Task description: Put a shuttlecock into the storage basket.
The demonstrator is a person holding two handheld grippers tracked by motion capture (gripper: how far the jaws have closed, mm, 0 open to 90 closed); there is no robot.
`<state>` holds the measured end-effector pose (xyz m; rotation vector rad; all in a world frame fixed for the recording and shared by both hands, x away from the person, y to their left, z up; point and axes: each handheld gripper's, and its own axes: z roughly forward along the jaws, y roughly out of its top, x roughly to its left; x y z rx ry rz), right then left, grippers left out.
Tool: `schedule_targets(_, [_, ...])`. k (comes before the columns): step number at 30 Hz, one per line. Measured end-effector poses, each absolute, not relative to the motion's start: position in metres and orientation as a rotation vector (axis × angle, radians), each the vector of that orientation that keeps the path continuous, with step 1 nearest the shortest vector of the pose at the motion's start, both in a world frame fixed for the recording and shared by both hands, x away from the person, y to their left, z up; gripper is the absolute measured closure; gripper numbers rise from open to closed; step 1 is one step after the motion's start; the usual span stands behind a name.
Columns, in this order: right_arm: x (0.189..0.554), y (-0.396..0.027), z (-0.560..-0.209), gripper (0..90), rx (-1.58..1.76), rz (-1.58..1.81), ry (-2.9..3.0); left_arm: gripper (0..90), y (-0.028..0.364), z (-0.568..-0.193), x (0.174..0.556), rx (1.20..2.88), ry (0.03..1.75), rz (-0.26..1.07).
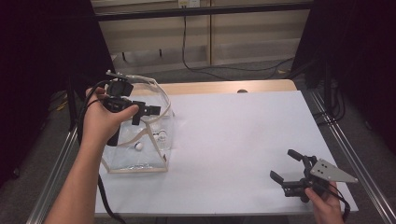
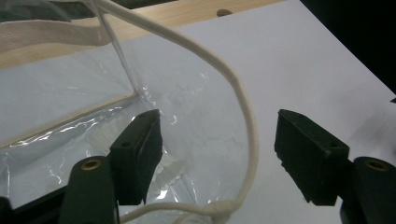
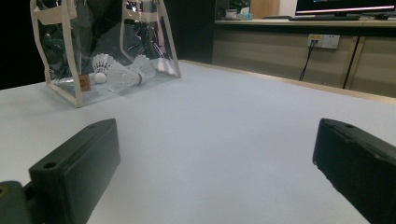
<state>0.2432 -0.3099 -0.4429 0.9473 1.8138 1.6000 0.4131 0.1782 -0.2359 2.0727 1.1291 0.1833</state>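
Observation:
A clear plastic bag (image 1: 154,140) with cream trim stands at the table's left, and white shuttlecocks (image 1: 138,146) lie inside it. My left gripper (image 1: 145,110) hovers at the bag's top, held level and pointing right. Its jaws stand apart, and the bag's white cord handle (image 2: 239,91) loops between them without either pad pressing on it. In the left gripper view the gripper (image 2: 218,128) looks down on the bag's clear wall (image 2: 70,98). My right gripper (image 1: 283,164) rests low near the front right corner, open and with nothing in it. From there it (image 3: 215,140) faces the bag (image 3: 74,60) and two shuttlecocks (image 3: 122,73).
A white sheet (image 1: 233,135) covers the wooden table (image 1: 224,87). Metal rails (image 1: 345,154) run along both sides. Black curtains hang left and right, and cables (image 1: 224,70) lie on the floor beyond the table's far edge.

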Motion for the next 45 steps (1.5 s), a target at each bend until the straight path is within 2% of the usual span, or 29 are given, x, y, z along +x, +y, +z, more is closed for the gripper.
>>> schedule_targets(8, [0.242, -0.31, -0.443, 0.4, 0.951, 1.596, 1.813, 26.3, 0.17, -0.235, 0.404, 2.082, 1.052, 0.12])
schedule_targets(20, [0.243, -0.309, -0.443, 0.4, 0.947, 1.595, 1.82, 23.2, 0.16, -0.243, 0.389, 2.094, 0.956, 0.036])
schedule_targets(24, [0.244, -0.308, -0.443, 0.4, 0.945, 1.595, 1.825, 20.4, 0.159, -0.247, 0.384, 2.092, 0.933, 0.054])
schedule_targets(36, [0.246, -0.306, -0.444, 0.4, 0.948, 1.599, 1.835, 19.6, 0.167, -0.235, 0.377, 2.062, 0.898, 0.08])
schedule_targets(45, [0.246, -0.307, -0.444, 0.3, 0.95, 1.603, 1.829, 19.6, 0.156, -0.232, 0.361, 2.06, 0.82, 0.018])
